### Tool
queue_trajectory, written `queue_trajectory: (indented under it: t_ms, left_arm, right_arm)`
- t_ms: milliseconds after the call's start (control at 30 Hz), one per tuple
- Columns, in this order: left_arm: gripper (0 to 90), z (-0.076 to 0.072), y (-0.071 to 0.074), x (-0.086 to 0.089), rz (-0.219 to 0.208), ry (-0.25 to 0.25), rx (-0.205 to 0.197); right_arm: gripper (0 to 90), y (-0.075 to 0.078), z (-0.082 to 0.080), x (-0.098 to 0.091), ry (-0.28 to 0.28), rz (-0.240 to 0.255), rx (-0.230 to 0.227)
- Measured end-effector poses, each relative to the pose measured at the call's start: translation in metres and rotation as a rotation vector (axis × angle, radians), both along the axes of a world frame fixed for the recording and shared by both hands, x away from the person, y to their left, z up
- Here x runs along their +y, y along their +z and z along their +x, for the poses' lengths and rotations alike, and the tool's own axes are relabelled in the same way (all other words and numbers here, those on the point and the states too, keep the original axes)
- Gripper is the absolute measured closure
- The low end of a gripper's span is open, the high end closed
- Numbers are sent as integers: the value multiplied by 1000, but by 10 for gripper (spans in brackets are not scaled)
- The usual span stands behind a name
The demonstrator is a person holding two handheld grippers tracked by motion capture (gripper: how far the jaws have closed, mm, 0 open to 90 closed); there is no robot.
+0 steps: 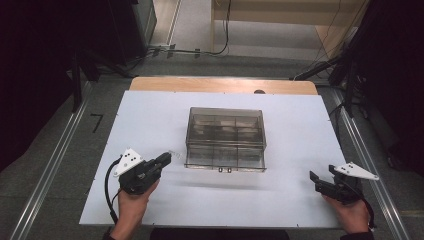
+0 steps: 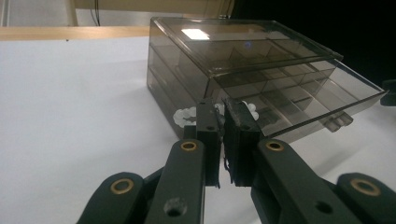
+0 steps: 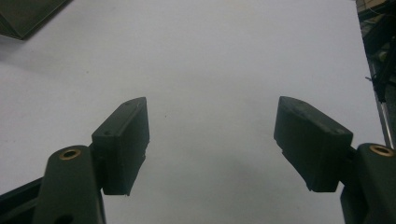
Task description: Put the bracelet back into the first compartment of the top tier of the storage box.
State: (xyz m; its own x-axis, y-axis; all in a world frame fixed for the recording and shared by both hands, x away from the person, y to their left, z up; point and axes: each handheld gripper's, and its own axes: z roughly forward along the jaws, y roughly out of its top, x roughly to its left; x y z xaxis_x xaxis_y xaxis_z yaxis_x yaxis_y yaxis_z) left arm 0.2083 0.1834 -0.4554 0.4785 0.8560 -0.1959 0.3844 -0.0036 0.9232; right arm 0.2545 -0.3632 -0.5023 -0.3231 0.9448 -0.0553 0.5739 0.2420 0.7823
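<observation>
A smoky clear compartment box (image 1: 225, 137) stands mid-table, its latch side facing the person. In the left gripper view the box (image 2: 261, 70) has its lid lifted a little above the compartments. My left gripper (image 1: 166, 158) lies near the box's front left corner. Its jaws (image 2: 223, 105) are pressed together on a small white knobbly piece (image 2: 186, 115) that sticks out on both sides of the tips. My right gripper (image 1: 321, 173) rests at the table's right front, away from the box. Its jaws (image 3: 212, 121) stand wide open over the bare white sheet.
A white sheet (image 1: 150, 120) covers the table, with a wooden strip (image 1: 222, 85) along the far edge. Metal rails (image 1: 55, 160) run along the floor on both sides, and cables (image 1: 200, 50) lie beyond the table. A corner of the box (image 3: 23, 14) shows in the right gripper view.
</observation>
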Motion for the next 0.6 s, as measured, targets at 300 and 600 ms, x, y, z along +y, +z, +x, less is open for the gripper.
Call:
queue_trajectory:
  t_ms: [300,600]
  left_arm:
    - [858,2,4,-4,-5,-7,-10]
    - [858,3,7,-10,1,-22,-23]
  right_arm:
    - [254,-1,1,0,9,-2,2]
    - [252,-1,1,0,8,-2,6]
